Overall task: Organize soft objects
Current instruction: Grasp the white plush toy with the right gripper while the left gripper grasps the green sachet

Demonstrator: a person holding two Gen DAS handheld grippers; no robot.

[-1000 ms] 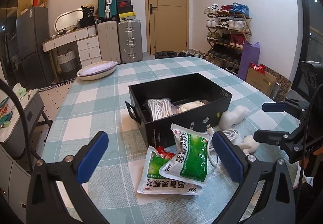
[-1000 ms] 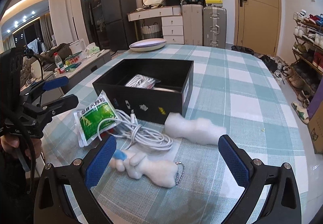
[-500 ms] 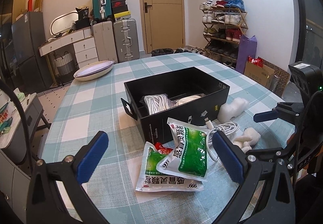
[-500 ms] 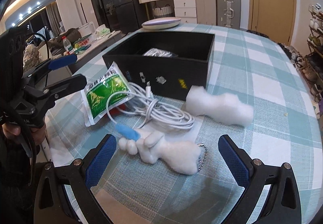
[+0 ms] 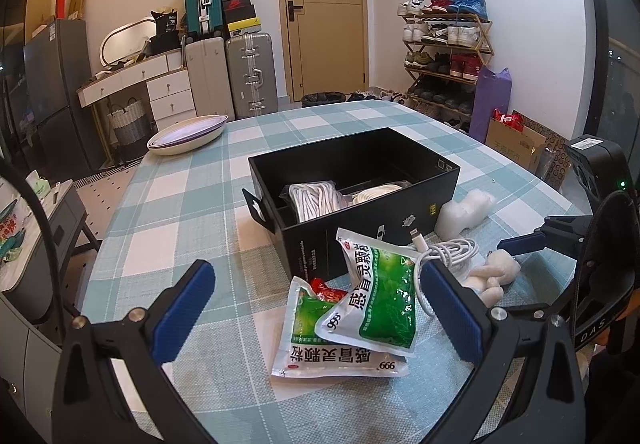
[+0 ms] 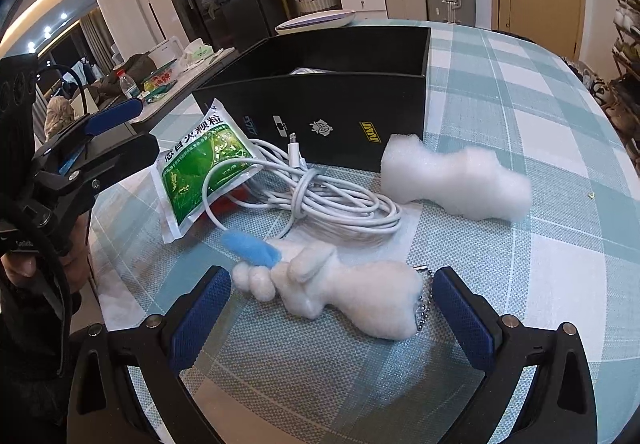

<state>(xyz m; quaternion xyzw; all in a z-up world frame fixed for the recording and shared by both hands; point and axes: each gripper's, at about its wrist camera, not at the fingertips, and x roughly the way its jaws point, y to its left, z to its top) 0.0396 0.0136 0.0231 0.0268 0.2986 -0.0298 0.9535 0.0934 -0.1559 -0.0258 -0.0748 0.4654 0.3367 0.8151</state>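
On the checked bench (image 6: 540,91), just ahead of the right hand-held gripper (image 6: 332,310), a white plush rabbit (image 6: 352,294) lies on its side, long axis across the view, ears and blue tip toward the left. Both hand-held grippers gape wide and hold nothing; the left hand-held gripper (image 5: 320,308) hangs over two green sachets (image 5: 352,316), one overlapping the other. One coiled white cable (image 6: 328,199) lies between rabbit and black box (image 6: 340,111). One white fluffy lump (image 6: 460,179) rests beside the box front. Inside the box sit two pale cord bundles (image 5: 316,197).
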